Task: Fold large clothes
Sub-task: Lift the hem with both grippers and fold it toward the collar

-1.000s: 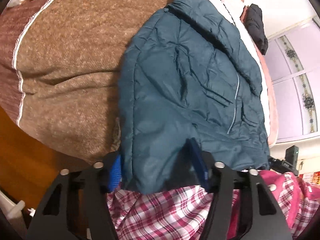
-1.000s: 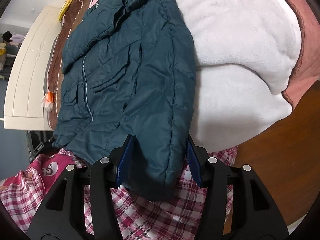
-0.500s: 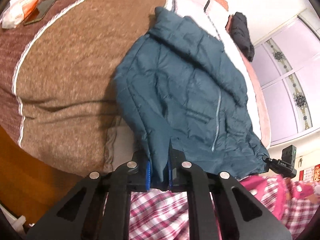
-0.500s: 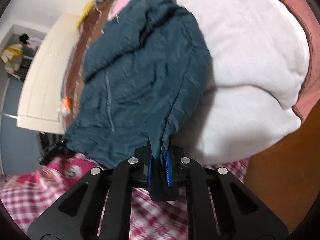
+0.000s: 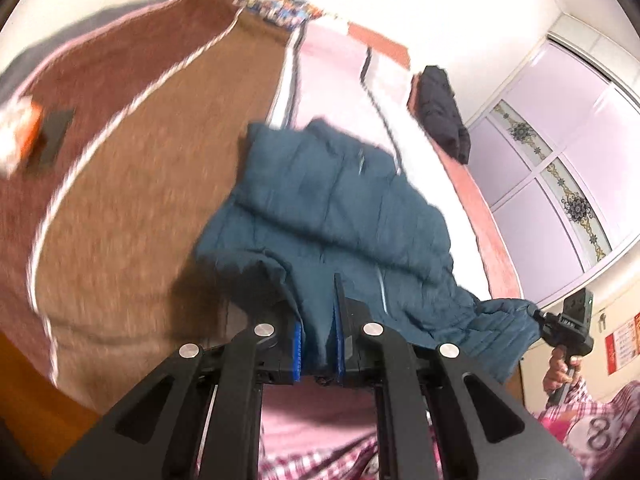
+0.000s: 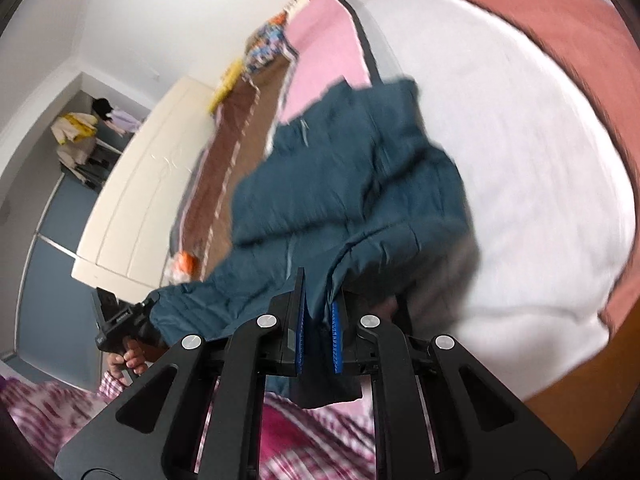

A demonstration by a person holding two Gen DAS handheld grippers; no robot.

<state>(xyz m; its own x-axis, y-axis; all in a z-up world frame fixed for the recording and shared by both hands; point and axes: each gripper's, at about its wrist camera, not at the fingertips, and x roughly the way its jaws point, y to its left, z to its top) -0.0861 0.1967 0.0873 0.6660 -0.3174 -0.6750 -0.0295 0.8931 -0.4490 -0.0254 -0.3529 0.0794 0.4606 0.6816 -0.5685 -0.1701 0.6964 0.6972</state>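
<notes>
You stand in a home bedroom: a bed [image 5: 404, 184] spread with a brown blanket [image 5: 152, 184] and a white blanket [image 6: 520, 184], a cream wardrobe [image 6: 136, 196], and lilac sliding doors [image 5: 560, 160] with ornamental trim.

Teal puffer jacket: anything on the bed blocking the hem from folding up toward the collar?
Nothing visible does. Both tongs, left and right, are shut on the hem of the teal quilted puffer jacket, lifted off the bed. The black garment lies beyond the collar at the far edge, off the fold path.
</notes>
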